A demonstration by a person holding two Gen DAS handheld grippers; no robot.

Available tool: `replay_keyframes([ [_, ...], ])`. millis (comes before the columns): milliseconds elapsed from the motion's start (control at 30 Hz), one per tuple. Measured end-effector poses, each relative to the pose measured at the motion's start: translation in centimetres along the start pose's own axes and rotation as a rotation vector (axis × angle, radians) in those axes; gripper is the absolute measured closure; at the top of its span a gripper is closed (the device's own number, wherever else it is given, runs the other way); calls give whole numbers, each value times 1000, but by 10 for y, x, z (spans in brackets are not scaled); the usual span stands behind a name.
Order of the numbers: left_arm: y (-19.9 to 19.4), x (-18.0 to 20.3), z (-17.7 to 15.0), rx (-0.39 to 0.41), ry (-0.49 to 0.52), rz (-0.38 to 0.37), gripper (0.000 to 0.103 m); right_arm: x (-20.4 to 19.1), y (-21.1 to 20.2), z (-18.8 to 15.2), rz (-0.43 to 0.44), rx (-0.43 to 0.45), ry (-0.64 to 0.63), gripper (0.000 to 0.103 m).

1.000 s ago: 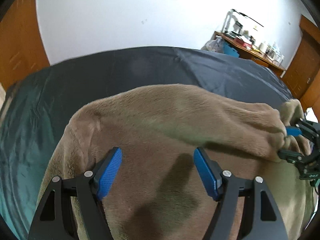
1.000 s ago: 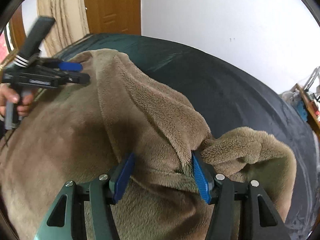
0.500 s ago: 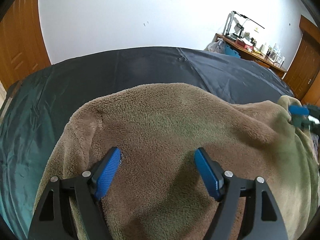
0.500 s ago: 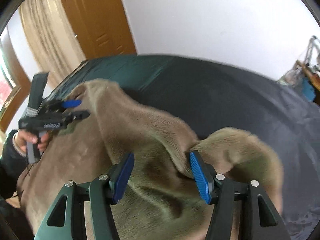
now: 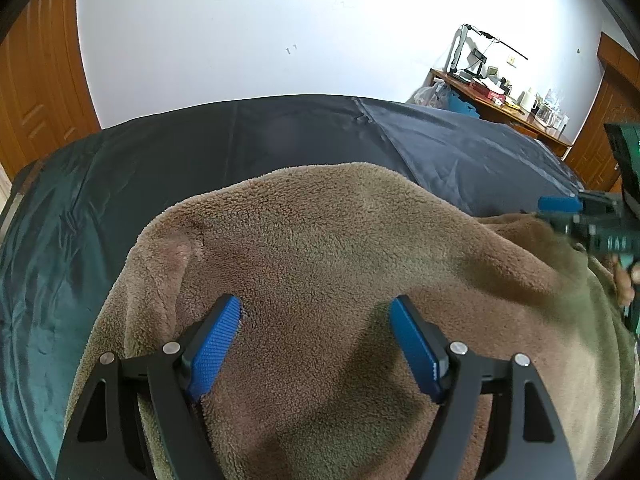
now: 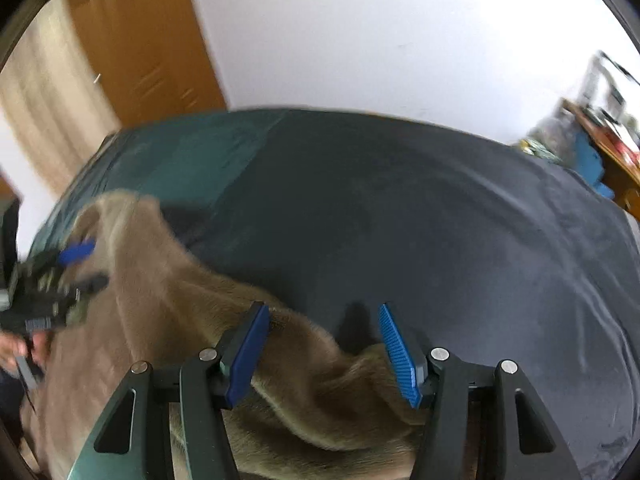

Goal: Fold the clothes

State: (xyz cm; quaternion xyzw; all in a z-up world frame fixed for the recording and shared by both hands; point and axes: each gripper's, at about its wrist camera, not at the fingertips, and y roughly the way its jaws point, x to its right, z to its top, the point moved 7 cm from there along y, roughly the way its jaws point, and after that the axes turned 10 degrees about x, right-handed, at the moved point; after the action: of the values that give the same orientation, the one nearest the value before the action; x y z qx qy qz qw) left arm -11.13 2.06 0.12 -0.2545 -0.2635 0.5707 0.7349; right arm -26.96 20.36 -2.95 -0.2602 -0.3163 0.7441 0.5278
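A brown fleece garment lies bunched on a dark bed cover. My left gripper is open, its blue pads over the fleece with cloth between the jaws. My right gripper is open; a fold of the fleece lies between and below its pads. The right gripper shows at the right edge of the left wrist view, blurred. The left gripper shows at the left of the right wrist view, above the garment's far end.
The dark cover spreads wide beyond the garment. A cluttered wooden desk stands at the back right. Wooden doors and a white wall lie behind the bed.
My right gripper has risen and swung right, so the fleece bunch has dropped lower between its pads and more bare cover shows. The left gripper has stayed open over the fleece, nearly still.
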Motion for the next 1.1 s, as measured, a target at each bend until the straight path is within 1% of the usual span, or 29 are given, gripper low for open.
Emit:
replay_keyframes([
  [100,4,1,0,0,2,-1,21,-13,-1,-9,11,-15,-58,44],
  [200,6,1,0,1,2,-2,21,-17,-3,-13,36,-22,-64,45],
  [267,6,1,0,1,2,-3,21,-20,-4,-15,47,-21,-69,50],
  [333,8,2,0,1,3,-3,21,-23,-5,-18,51,-19,-74,59],
  [367,9,2,0,1,2,-3,21,-25,-5,-19,50,-17,-76,61],
  [433,9,1,0,2,0,-5,21,-29,-5,-22,46,-13,-81,71],
  [467,10,1,1,3,-3,-6,21,-29,-5,-22,36,-7,-82,73],
  [500,10,1,1,4,-6,-7,21,-29,-4,-21,23,0,-82,78],
  [533,10,0,1,7,-13,-9,21,-28,-6,-19,-2,16,-92,81],
  [567,8,-2,1,13,-19,-7,21,-26,-10,-16,-30,35,-103,82],
  [600,7,-4,0,18,-25,-6,21,-24,-15,-11,-77,65,-114,83],
  [733,6,-6,0,25,-38,-9,21,-10,-35,17,-312,217,-173,84],
  [767,7,-6,0,22,-37,-8,21,-10,-32,19,-331,221,-188,84],
  [867,7,-4,-1,18,-29,-3,21,-12,-17,21,-371,208,-229,84],
  [933,8,-3,-1,14,-23,1,21,-15,3,18,-372,172,-237,84],
  [1000,9,-2,-1,12,-17,4,21,-10,16,13,-335,136,-208,83],
  [1067,10,-1,0,9,-13,5,20,-2,15,11,-301,128,-161,79],
  [1100,10,-1,-1,9,-13,4,20,3,14,10,-285,127,-138,74],
])
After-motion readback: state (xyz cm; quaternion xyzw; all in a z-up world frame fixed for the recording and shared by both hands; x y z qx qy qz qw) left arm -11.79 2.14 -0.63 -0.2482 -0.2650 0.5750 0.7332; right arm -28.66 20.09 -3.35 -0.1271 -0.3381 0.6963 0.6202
